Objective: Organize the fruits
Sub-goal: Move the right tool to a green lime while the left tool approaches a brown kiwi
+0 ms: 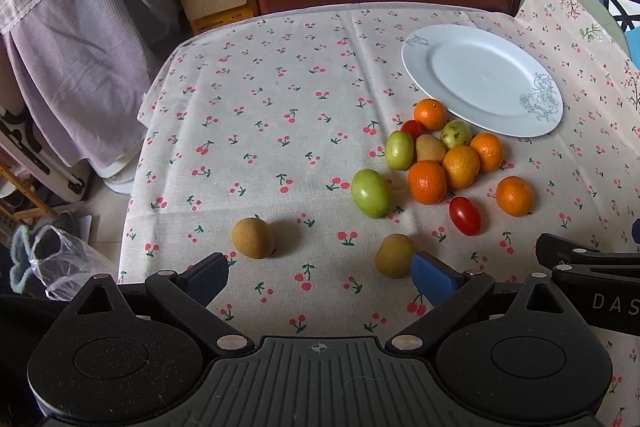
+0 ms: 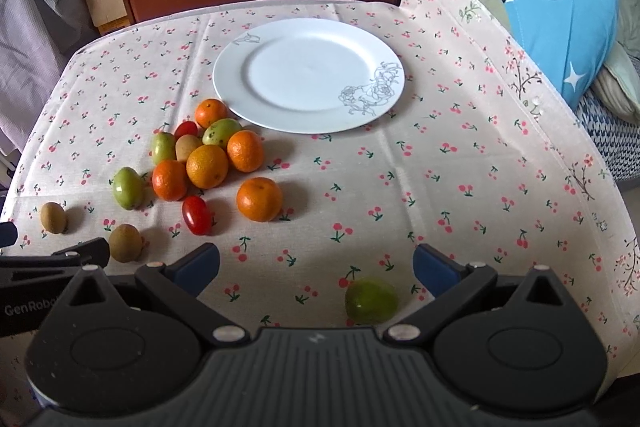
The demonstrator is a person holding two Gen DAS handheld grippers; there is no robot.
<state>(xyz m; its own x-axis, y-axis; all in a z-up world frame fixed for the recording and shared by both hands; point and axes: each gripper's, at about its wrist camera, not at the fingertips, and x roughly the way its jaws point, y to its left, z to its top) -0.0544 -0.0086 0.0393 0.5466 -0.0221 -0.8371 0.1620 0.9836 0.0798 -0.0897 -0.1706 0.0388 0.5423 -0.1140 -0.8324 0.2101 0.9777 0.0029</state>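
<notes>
Fruits lie loose on the cherry-print cloth (image 2: 440, 155), none yet on the white plate (image 2: 308, 75), which sits bare in the upper middle of the right wrist frame and upper right of the left wrist frame. Most crowd in 1 cluster just below the plate's lower-left rim: 5 oranges (image 2: 207, 166), about 3 green fruits (image 1: 371, 193), a brown one and 2 small red tomatoes (image 2: 196, 215), several touching, so lifting 1 may nudge its neighbours. 2 brown fruits (image 1: 253, 238) lie apart, toward the lower left of the right wrist frame. The left gripper (image 1: 320, 277) hovers with fingers spread wide and nothing between them; the second brown fruit (image 1: 394, 255) sits just beside its right pad, partly hidden behind it, and I cannot tell whether they touch. The right gripper (image 2: 316, 265) is likewise wide and empty, with a lone green fruit (image 2: 371, 301) low between its fingers, its bottom edge cut off by the gripper body. Both look poised to start, each over the stray nearest it, probably because strays are easier to reach than the packed cluster. How fruits are meant to be sorted is not evident. Part of each gripper shows at the other frame's lower edge.
</notes>
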